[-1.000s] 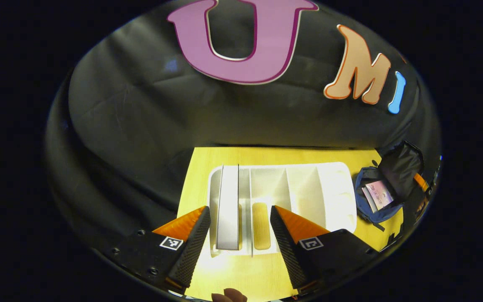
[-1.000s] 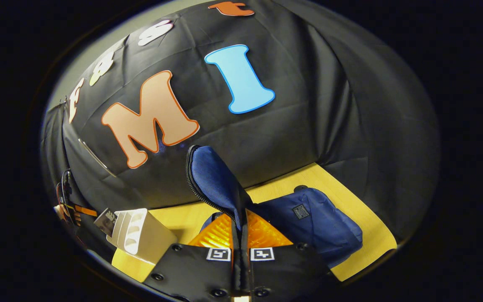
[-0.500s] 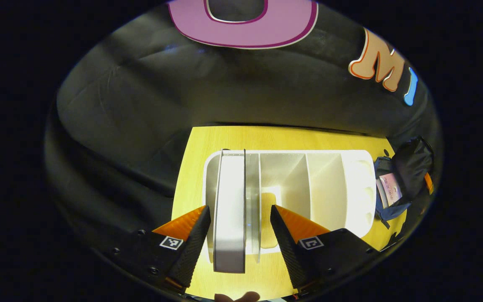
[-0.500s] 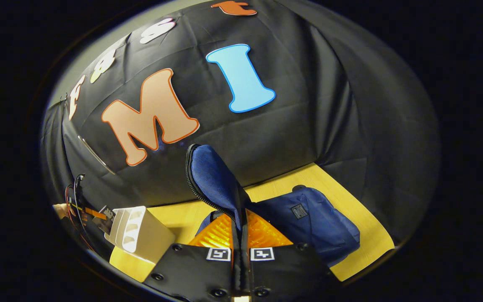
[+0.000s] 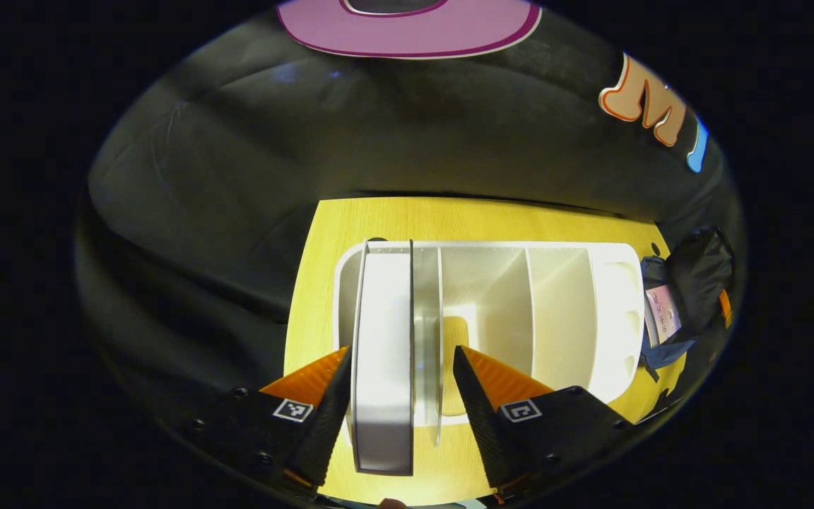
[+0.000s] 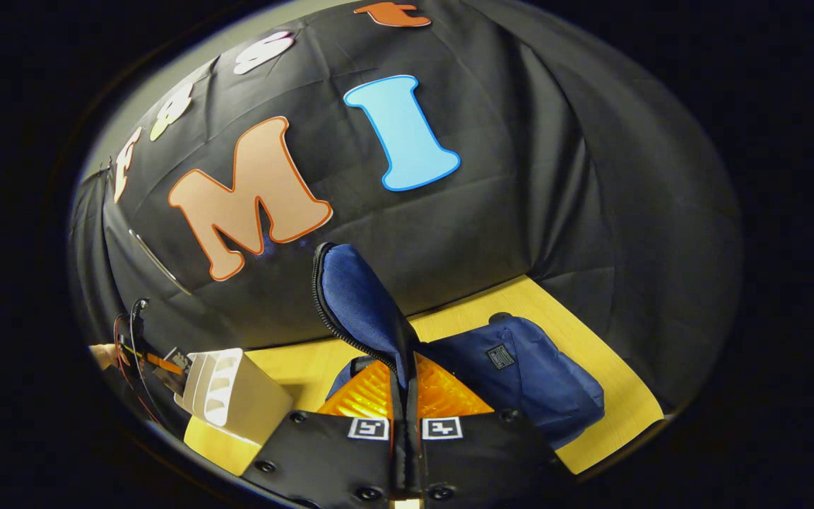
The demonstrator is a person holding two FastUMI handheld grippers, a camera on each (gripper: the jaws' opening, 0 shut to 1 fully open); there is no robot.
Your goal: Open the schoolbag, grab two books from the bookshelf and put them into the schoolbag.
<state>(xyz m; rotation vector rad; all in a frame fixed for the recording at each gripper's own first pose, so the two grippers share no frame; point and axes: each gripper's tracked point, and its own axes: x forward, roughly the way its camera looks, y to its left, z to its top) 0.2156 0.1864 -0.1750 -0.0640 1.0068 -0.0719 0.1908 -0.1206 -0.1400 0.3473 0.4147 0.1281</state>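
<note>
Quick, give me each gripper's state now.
Left gripper: open, fingers astride the white book in the bookshelf.
Right gripper: shut on schoolbag flap.

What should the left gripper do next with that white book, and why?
Probably close on the book. The left gripper is open with the book standing between its fingers in the shelf, one book already lies in the bag, and the right gripper holds the flap up.
</note>
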